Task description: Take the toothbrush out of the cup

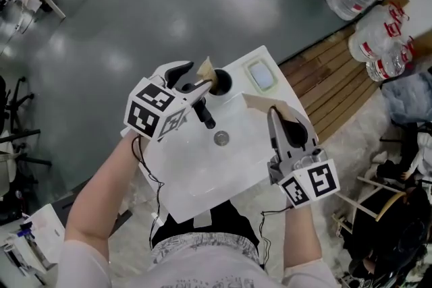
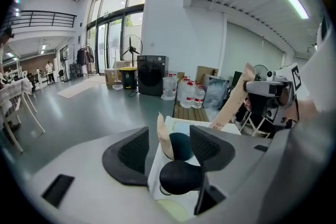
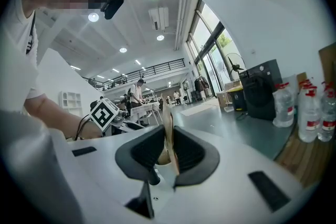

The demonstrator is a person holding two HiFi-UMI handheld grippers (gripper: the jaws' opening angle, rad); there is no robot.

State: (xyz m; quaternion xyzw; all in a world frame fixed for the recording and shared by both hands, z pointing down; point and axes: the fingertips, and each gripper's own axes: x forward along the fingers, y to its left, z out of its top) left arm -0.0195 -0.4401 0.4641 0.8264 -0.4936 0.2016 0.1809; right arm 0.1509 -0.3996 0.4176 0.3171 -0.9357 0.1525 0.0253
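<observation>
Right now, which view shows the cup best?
The head view: the cup is seen from above, with its rim clear. The left gripper view shows the cup only from the side, partly hidden. The right gripper view does not show it clearly.

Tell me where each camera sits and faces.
Head view: on the head, steeply down at the sink; forearms, left tongs, right tongs.
Left gripper view: along open tongs toward the cup; right hand at right.
Right gripper view: along tongs shut on a tan packet; arm, chest at left.
Shared: each gripper view shows the other tongs.
</observation>
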